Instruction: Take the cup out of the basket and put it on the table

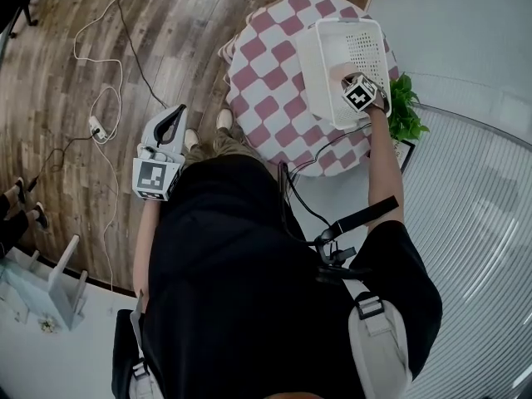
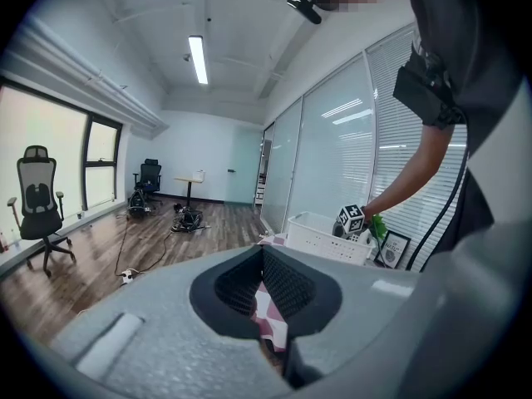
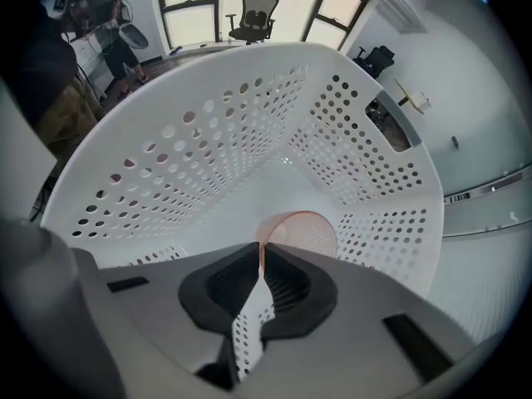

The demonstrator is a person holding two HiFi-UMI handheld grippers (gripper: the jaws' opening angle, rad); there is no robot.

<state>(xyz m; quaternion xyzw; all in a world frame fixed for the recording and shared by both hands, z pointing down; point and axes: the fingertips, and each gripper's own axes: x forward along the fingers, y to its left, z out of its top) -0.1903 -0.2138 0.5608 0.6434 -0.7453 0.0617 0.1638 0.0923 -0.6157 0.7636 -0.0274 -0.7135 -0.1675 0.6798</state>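
Note:
A white perforated basket [image 1: 309, 65] stands on the round table with a pink-and-white checked cloth [image 1: 266, 81]. My right gripper [image 1: 347, 80] reaches steeply down into it. In the right gripper view a translucent pink cup [image 3: 303, 231] sits inside the basket [image 3: 208, 156], near a corner. The right gripper [image 3: 262, 246] is shut on the cup's thin rim. My left gripper [image 1: 177, 110] hangs off the table's left side over the wood floor, jaws together and empty. The left gripper view looks past its closed tips [image 2: 263, 249] toward the basket [image 2: 320, 241].
A green plant [image 1: 406, 106] and a small framed picture [image 1: 406, 152] sit just right of the table. Cables and a power strip [image 1: 96, 125] lie on the wood floor at left. An office chair [image 2: 40, 198] stands by the windows.

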